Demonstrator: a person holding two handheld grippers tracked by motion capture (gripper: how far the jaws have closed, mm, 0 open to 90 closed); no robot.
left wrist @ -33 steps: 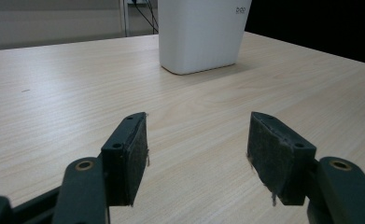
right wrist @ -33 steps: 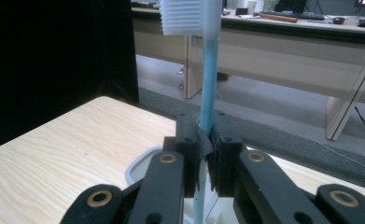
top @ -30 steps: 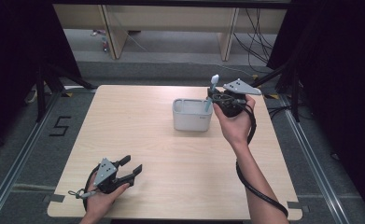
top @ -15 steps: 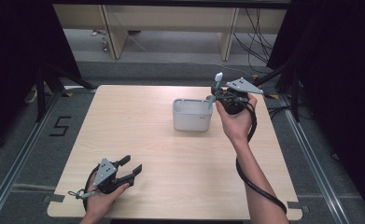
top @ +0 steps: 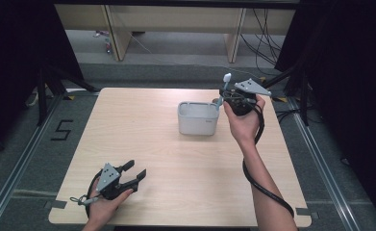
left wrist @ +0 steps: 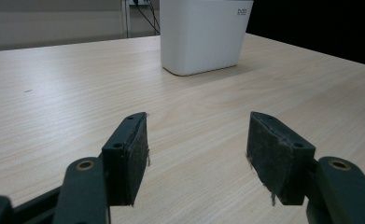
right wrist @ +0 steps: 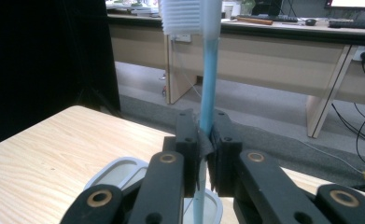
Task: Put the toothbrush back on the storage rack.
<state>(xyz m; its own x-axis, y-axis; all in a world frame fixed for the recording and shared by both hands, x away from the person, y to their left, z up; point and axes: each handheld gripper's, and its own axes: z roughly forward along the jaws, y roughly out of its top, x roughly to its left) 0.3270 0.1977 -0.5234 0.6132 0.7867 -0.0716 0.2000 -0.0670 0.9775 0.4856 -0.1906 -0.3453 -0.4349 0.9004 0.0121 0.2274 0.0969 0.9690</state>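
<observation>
Blue toothbrush (right wrist: 209, 70) stands upright, head up, pinched by its handle in my right tongs (top: 225, 97), just above the white holder's (top: 197, 124) right rim. My left tongs (top: 135, 172) rest wide apart and empty, low on the table (top: 142, 125).

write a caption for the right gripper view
Right gripper shut on a blue toothbrush, bristles up, above the white holder.

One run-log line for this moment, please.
right gripper: shut on toothbrush, above white holder | left gripper: open, empty
</observation>
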